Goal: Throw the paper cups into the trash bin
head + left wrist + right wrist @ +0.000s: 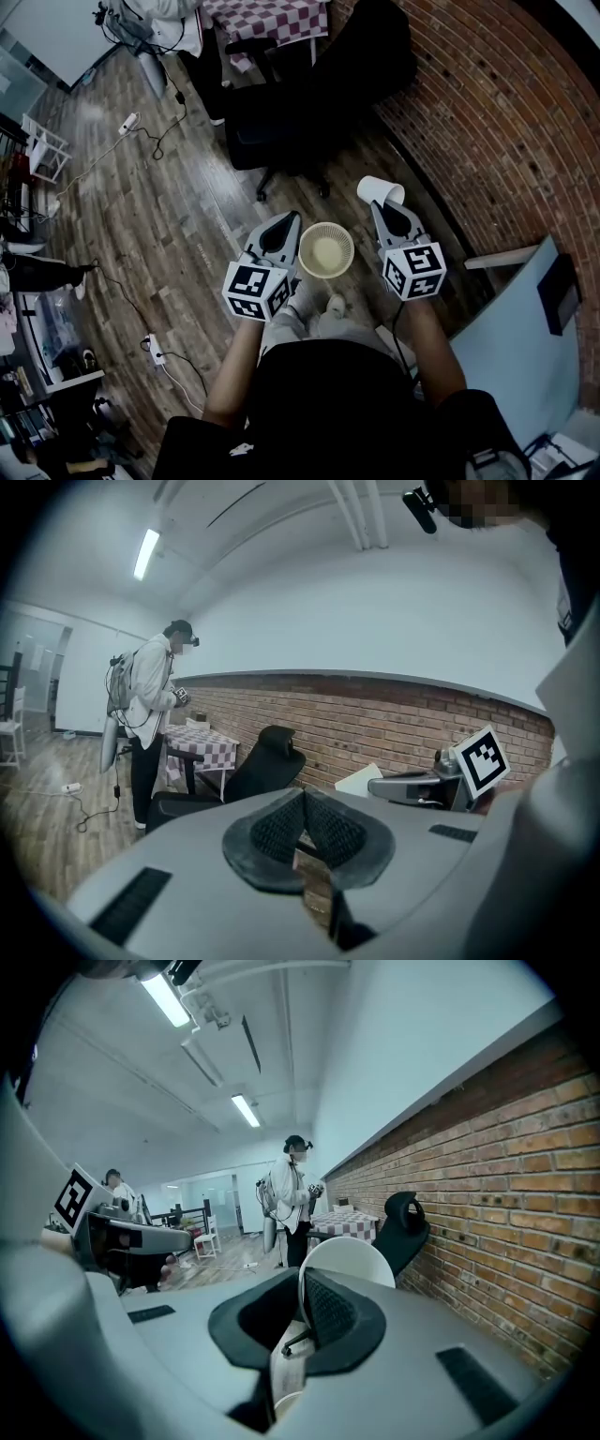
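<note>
A round cream woven trash bin (325, 250) stands on the wood floor between my two grippers. My right gripper (385, 208) is shut on the rim of a white paper cup (380, 190), which lies on its side just right of and beyond the bin. In the right gripper view the cup (344, 1260) juts out past the jaws, its wall pinched between the pads. My left gripper (286, 221) hangs at the bin's left edge. Its jaws are pressed together with nothing in them (302, 799). The left gripper view also catches the right gripper (417, 787) and the cup (361, 780).
A black office chair (300, 103) stands beyond the bin, with a checkered table (272, 17) behind it. A brick wall (506, 122) runs along the right, and a pale panel (506, 328) leans near it. Cables and a power strip (128, 122) lie on the floor at left. A person (292, 1194) stands by the table.
</note>
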Motion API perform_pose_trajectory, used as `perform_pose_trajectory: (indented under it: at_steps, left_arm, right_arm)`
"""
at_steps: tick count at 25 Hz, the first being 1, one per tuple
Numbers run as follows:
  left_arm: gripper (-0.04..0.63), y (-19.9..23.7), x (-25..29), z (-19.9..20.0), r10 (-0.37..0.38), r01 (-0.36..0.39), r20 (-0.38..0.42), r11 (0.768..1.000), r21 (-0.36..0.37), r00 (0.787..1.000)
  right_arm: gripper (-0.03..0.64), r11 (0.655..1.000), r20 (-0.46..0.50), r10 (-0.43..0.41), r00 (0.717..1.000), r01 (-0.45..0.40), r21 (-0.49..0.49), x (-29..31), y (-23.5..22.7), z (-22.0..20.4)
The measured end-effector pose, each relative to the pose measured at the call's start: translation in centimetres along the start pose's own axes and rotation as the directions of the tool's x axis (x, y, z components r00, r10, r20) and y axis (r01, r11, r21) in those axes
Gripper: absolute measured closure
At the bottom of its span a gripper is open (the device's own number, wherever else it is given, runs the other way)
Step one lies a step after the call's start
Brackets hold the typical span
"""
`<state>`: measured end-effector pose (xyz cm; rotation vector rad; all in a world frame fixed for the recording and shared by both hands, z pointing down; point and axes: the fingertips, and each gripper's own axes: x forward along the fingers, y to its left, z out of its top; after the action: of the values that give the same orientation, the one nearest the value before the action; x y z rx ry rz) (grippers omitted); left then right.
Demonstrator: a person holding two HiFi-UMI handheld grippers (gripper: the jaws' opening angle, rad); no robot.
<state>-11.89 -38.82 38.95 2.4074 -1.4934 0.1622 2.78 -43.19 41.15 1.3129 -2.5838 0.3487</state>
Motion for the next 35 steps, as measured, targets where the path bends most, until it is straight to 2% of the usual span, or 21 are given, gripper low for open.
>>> perform_pose_trajectory:
  at_steps: [3,11,19,28,35]
  left_arm:
    - [0.586,0.4,0.9,-0.1,-0.010,0.010,-0.009,1.000,-0.010,1.000]
    - [0.586,3.1,3.0,-0.7,-0.095,0.094,-0.045,0.995,-0.027,0.994]
    - [0.586,6.5,4.7,-3.3,-0.231,0.226,-0.138,0.973,-0.054,0.963]
    - [0.587,10.6,5.9,-10.2,-0.279,0.264,-0.252,0.960,-0.091,0.927]
    - [0.586,12.3,7.6,-16.8,-0.290,0.262,-0.323,0.957,-0.126,0.901]
  right_arm:
    - [0.597,1.000,-0.027,-0.006,1.000,0.007,0.009,0.6,-0.2,-0.9]
    - [0.597,0.996,-0.071,-0.074,0.995,0.078,0.047,3.1,-0.3,-2.2]
    - [0.597,0.968,-0.156,-0.198,0.968,0.218,0.121,5.6,1.8,-6.5]
    - [0.597,0.932,-0.249,-0.273,0.929,0.319,0.172,8.8,3.2,-13.8]
    - [0.597,0.918,-0.331,-0.275,0.903,0.349,0.190,10.4,2.8,-20.6]
